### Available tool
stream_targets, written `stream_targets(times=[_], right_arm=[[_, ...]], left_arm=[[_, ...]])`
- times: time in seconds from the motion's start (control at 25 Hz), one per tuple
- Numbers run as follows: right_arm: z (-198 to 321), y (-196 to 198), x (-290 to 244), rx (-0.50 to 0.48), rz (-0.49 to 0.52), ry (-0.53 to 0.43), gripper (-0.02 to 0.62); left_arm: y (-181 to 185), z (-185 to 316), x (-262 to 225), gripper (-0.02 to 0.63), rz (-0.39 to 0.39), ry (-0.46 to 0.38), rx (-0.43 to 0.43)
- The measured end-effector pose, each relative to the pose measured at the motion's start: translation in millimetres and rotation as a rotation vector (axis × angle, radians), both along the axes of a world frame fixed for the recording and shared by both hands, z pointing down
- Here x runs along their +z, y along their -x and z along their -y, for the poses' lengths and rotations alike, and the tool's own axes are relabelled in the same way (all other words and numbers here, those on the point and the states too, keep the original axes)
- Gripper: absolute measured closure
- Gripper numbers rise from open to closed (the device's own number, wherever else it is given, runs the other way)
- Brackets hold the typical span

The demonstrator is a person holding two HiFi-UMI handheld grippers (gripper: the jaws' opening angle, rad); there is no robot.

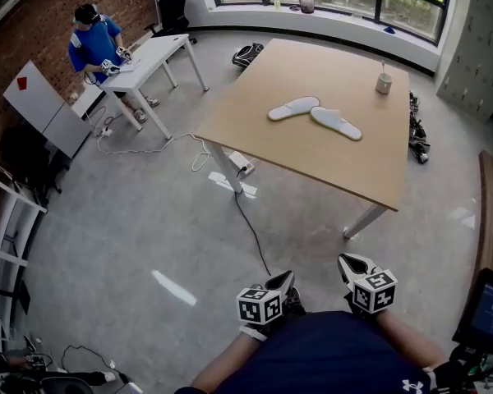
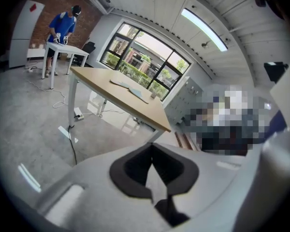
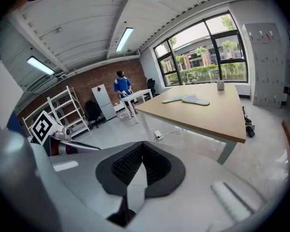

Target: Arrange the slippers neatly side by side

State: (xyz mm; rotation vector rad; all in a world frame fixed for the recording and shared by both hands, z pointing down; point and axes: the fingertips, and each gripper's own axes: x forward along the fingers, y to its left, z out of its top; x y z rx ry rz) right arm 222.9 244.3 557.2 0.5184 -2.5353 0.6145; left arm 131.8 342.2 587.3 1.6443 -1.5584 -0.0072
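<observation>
Both hand-held grippers sit low, close to the person's body and well apart from the table. The left gripper (image 1: 284, 279) is a smooth grey moulded shell faced in black rubber and carries a cube of black-and-white square markers. Its jaws are pressed fully together with nothing between them. The right gripper (image 1: 350, 262), built the same with finely ribbed black rubber on its inner faces, is likewise closed tight and empty.

Ahead stands a broad rectangular table (image 1: 312, 64) with a matte light-wood top on slim white metal legs. Two flat white fabric slippers lie near its middle. The first slipper (image 1: 293, 108) and the second slipper (image 1: 337, 122) are long rounded ovals. Their inner ends come close together and their outer ends splay apart into a shallow V. A small pale cylindrical cup (image 1: 384, 83) stands upright toward the table's far edge, well apart from the slippers.

The floor (image 1: 148, 220) is smooth grey concrete with a faint sheen, and a thin black cable (image 1: 251, 228) trails across it from under the table. At the far left, a person in a blue shirt (image 1: 94, 43) stands at a narrow white table (image 1: 152, 56) before a red brick wall.
</observation>
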Motion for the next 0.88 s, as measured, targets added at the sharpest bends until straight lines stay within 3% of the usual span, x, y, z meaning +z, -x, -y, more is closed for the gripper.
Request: stream_targets(times=[0.24,0.48,0.88], right_arm=[[7,35,4,-0.015,-0.049,-0.009,0.584],[11,55,9,-0.019,-0.067,0.005,0.584],[44,95,13,-0.021,-0.025,0.013,0.584]], left_arm=[[44,0,16,0.601,-0.046,0.016,-0.032],[56,7,20,0.601,-0.07,0.027,-0.015],[94,35,22,0.601,-0.047,0.033,-0.036]])
